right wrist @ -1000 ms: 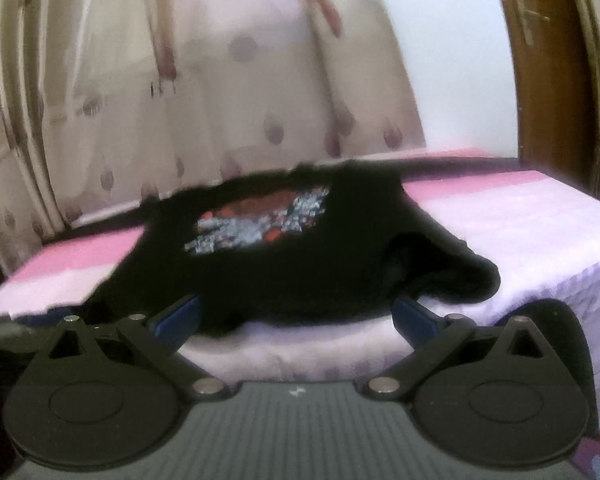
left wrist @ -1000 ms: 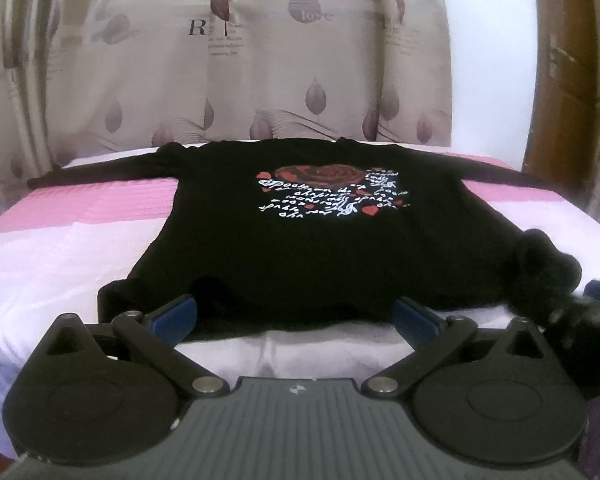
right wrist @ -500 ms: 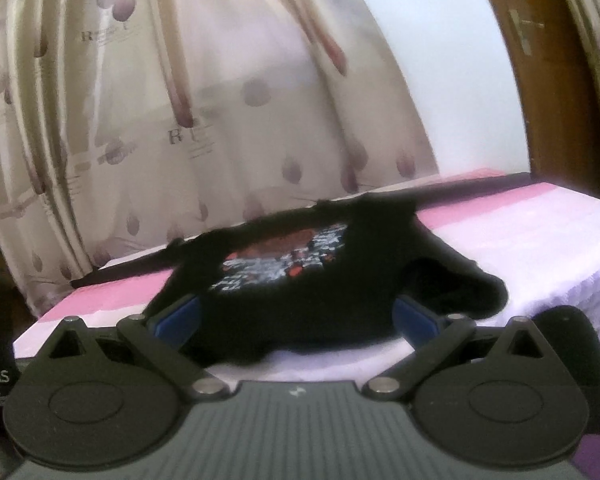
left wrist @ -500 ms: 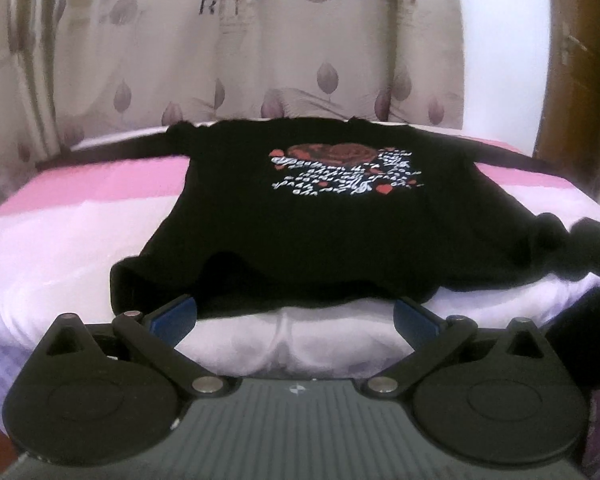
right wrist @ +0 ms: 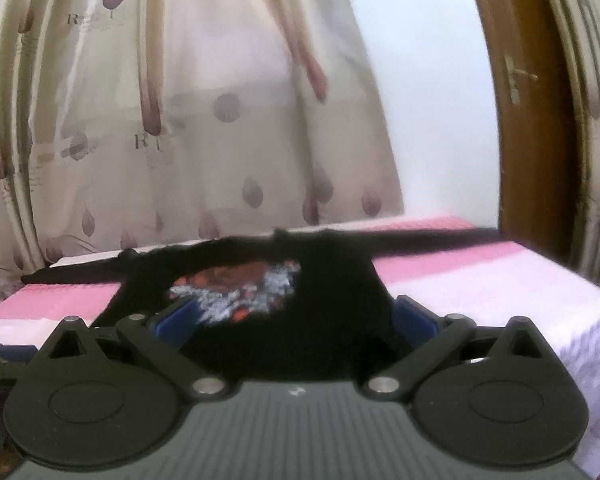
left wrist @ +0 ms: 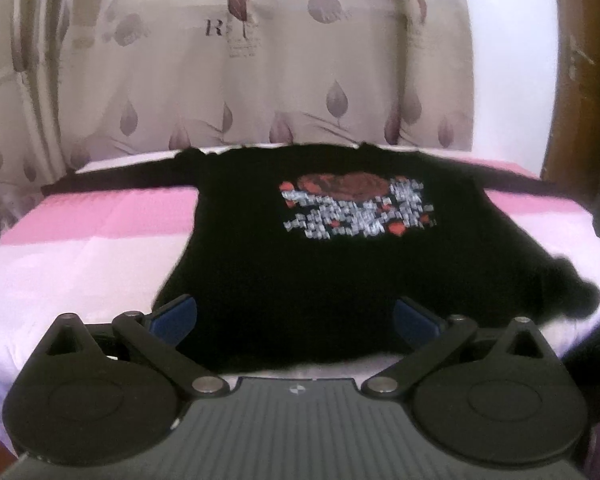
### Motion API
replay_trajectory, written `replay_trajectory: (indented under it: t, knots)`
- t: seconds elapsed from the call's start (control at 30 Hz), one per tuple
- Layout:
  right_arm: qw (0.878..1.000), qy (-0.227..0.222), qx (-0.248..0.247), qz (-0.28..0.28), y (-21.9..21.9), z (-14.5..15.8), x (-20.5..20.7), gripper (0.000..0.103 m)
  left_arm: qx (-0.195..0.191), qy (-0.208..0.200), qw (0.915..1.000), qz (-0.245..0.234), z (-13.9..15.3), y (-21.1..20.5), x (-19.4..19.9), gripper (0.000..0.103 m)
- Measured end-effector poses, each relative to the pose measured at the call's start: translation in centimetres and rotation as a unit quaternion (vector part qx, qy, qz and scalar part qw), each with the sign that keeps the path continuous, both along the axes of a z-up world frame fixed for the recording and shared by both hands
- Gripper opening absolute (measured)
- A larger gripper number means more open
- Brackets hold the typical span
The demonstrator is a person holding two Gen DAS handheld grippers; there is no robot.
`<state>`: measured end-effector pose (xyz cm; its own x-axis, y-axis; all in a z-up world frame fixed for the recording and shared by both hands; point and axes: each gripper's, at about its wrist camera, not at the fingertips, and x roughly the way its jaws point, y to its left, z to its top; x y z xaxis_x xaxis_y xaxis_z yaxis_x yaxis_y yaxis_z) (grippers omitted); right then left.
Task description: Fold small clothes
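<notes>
Black long-sleeved sweater (left wrist: 300,264) with a red-and-white chest print lies spread on the pink-and-white checked bed cover (left wrist: 80,256), its hem at the near edge. The left gripper (left wrist: 296,316) hangs just before that hem, blue-padded jaws spread wide, holding nothing. The right gripper (right wrist: 296,316) is likewise spread over the hem's right part, empty. Bare cover lies open on either side of the body. Farther off, both sleeves stretch along the far edge, beneath the beige leaf-patterned curtain (left wrist: 300,80).
</notes>
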<state>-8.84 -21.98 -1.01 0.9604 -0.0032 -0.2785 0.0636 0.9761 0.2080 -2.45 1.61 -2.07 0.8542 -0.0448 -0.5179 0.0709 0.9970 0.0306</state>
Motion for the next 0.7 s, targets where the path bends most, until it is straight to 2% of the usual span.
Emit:
replay_trajectory:
  t: [0.1, 0.27, 0.7]
  knots:
    - [1.000, -0.009, -0.013, 0.010, 0.2, 1.0, 0.7, 0.103, -0.010, -0.004, 0.9998, 0.014, 1.3, 0.5, 1.0, 0.103]
    - [0.999, -0.014, -0.027, 0.031, 0.7, 2.1, 1.9, 0.103, -0.002, -0.008, 0.9993, 0.036, 2.5, 1.3, 2.3, 0.103]
    - [0.998, 0.002, -0.015, 0.066, 2.0, 3.0, 4.3, 0.103, 0.000, 0.003, 0.9971, 0.076, 3.2, 3.6, 4.8, 0.103]
